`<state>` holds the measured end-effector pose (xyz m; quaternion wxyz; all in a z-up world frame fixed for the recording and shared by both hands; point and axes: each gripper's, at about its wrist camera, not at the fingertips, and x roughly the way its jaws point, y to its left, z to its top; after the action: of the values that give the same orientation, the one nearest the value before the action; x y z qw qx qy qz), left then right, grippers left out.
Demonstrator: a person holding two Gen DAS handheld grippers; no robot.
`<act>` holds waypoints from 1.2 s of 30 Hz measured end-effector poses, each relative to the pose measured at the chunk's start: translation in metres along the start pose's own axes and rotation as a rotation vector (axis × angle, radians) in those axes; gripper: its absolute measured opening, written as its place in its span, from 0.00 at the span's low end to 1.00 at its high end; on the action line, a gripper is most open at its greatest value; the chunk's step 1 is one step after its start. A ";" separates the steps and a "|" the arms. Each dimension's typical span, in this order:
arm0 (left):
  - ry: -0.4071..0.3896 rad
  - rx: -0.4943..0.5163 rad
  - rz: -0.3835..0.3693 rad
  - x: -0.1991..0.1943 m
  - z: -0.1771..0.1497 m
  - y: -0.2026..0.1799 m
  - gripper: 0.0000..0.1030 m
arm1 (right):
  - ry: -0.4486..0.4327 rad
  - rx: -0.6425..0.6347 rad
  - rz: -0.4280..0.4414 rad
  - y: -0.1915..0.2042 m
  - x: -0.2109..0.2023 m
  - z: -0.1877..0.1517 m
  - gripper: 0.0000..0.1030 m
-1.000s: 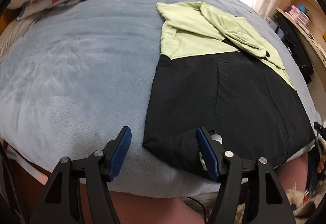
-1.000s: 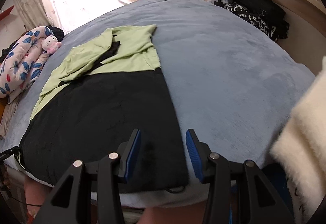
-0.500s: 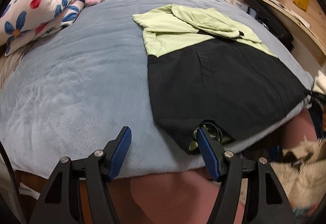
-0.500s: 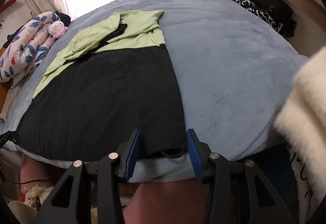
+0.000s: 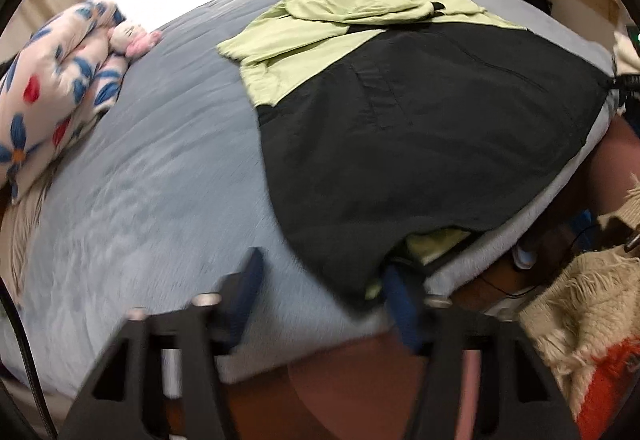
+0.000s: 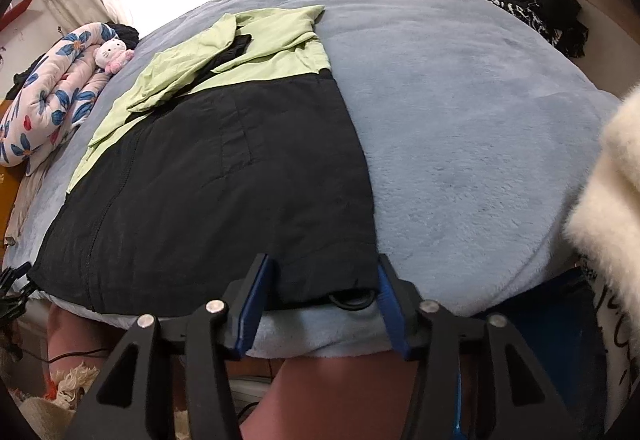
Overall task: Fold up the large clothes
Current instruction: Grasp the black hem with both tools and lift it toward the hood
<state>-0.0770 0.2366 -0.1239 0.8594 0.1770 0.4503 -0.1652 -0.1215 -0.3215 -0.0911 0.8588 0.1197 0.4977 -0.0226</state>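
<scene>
Left wrist view, blurred by motion: a black and pale green jacket [image 5: 420, 143] lies flat on a grey-blue bed [image 5: 152, 175], its black hem at the near edge and its green top towards the far edge. The left gripper [image 5: 320, 288] sits at the jacket's near left hem corner. Its jaws have just been closing; the right finger [image 5: 400, 300] seems to touch the hem corner, while the left one rests on bare blanket, so nothing is pinched. A floral quilt [image 5: 52, 91] and a small plush toy [image 5: 128, 35] lie at the bed's far left corner.

Right wrist view, sharp: the right gripper [image 6: 320, 292] straddles the jacket's [image 6: 216, 179] near right hem corner at the bed's [image 6: 460, 127] near edge. Its jaws have just been closing and stand apart, with the corner and a black cord loop [image 6: 352, 300] between them, not yet clamped. A fluffy cream sleeve [image 6: 608, 199] fills the right edge.
</scene>
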 end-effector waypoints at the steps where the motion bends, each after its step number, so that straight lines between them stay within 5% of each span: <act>1: 0.004 -0.002 -0.011 0.005 0.005 -0.001 0.27 | -0.005 0.000 0.010 0.000 -0.001 0.000 0.30; 3: -0.007 -0.024 0.008 0.010 0.014 -0.001 0.13 | -0.017 0.006 0.029 0.001 -0.004 0.002 0.21; 8: -0.050 -0.259 -0.048 0.004 0.046 0.024 0.08 | -0.093 0.014 0.061 0.011 -0.019 0.017 0.16; 14: -0.040 -0.494 -0.078 -0.005 0.108 0.064 0.08 | -0.188 0.067 0.125 0.025 -0.040 0.083 0.15; 18: 0.001 -0.540 -0.041 0.008 0.158 0.091 0.07 | -0.205 0.079 0.123 0.033 -0.034 0.142 0.15; 28: 0.218 -0.629 0.007 0.131 0.290 0.175 0.07 | -0.079 0.109 0.058 0.054 0.080 0.313 0.15; 36: 0.238 -0.661 0.045 0.239 0.365 0.214 0.10 | 0.025 0.142 -0.028 0.062 0.197 0.400 0.20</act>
<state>0.4083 0.2307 -0.0948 0.8151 -0.0831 0.5725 0.0303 0.3270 -0.3368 -0.0585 0.8416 0.1735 0.5070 -0.0680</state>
